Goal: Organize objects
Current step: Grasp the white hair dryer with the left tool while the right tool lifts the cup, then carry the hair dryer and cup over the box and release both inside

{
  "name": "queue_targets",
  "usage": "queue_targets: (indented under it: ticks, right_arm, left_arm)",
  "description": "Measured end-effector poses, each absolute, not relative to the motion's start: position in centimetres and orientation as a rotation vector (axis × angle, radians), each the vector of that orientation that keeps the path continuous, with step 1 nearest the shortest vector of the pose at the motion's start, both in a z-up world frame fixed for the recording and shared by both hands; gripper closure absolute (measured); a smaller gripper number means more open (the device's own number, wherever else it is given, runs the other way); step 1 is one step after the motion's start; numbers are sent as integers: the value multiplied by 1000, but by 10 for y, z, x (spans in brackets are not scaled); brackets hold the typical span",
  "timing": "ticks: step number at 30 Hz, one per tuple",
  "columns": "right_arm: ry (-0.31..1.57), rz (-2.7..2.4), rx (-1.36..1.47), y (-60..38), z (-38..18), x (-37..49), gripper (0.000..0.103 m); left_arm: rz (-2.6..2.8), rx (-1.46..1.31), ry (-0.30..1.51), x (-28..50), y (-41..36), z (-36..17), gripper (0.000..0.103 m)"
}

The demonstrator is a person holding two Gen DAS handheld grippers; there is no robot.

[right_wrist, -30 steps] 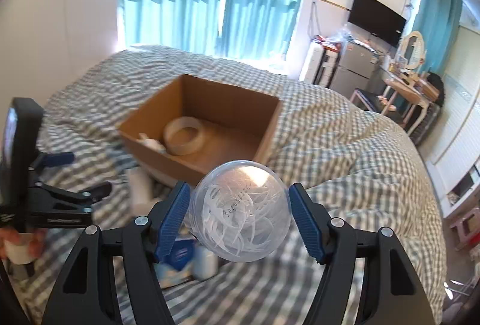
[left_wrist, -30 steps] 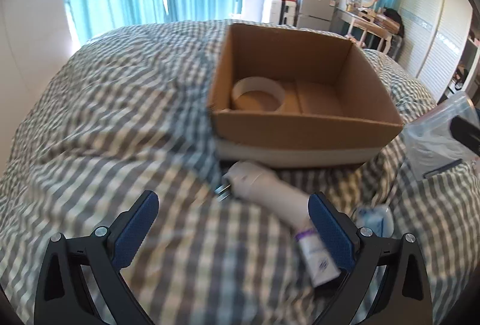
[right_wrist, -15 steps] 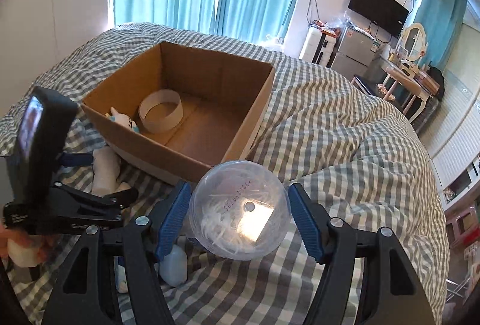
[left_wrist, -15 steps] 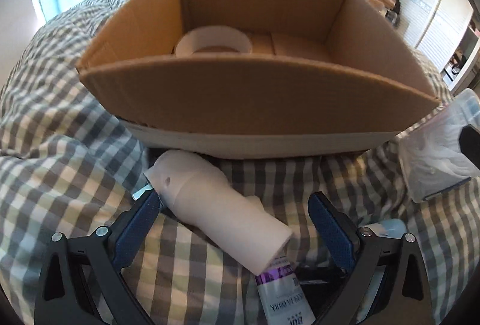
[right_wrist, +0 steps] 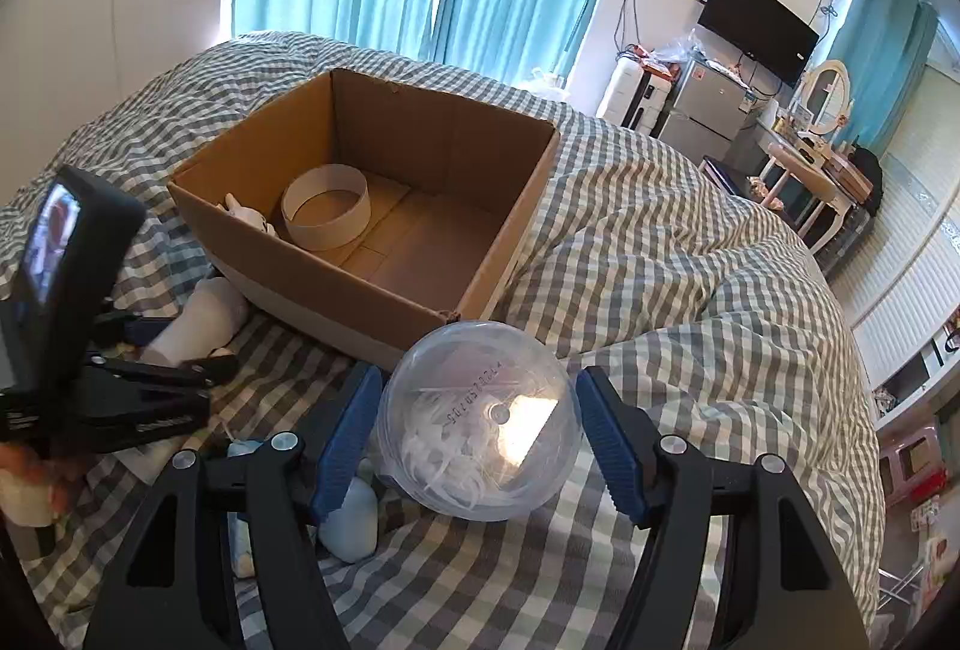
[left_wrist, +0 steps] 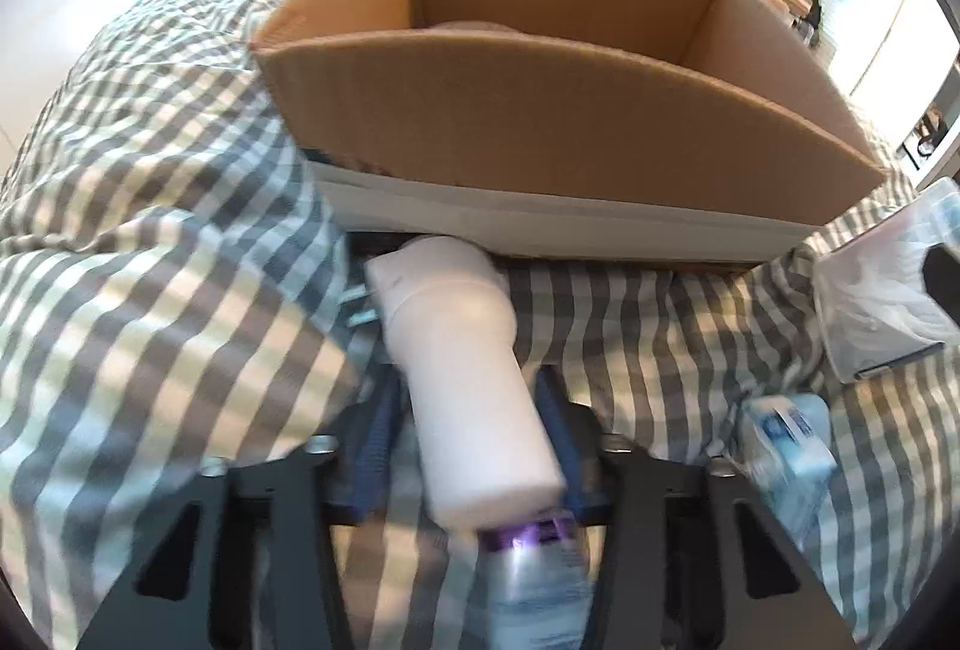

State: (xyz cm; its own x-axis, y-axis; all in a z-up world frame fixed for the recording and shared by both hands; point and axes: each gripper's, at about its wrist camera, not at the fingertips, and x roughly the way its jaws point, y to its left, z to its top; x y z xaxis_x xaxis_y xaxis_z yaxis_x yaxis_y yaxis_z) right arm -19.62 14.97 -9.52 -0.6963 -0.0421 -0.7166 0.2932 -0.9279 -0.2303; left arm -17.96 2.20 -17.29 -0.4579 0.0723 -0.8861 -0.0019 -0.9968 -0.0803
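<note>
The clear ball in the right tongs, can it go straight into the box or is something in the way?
Nothing visible blocks it. The clear ball sits in the right tongs just outside the cardboard box, near its corner. Only the box wall lies between, so it likely must go over that. Inside, the white ring leaves bare floor.

One cardboard box (right_wrist: 384,206), one tape ring (right_wrist: 326,214), one clear round container (right_wrist: 480,431), one white tube (left_wrist: 465,374), two grippers (left_wrist: 468,446) (right_wrist: 480,446).

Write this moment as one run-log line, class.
left gripper: closing around white bottle | right gripper: holding clear container | cardboard box: holds tape ring
</note>
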Motion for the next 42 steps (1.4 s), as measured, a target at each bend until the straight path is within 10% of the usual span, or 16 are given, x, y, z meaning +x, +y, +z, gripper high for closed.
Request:
queue_targets:
  ticks: [27,42]
  right_arm:
    - [540,-2754,864,116,-14,-109,36]
    - [389,-2774,711,106,62,-184,36]
  left_arm:
    - [2811,-1170,-72,-92,2,-63,71]
    - [2856,-945,3,-170,13,15,71]
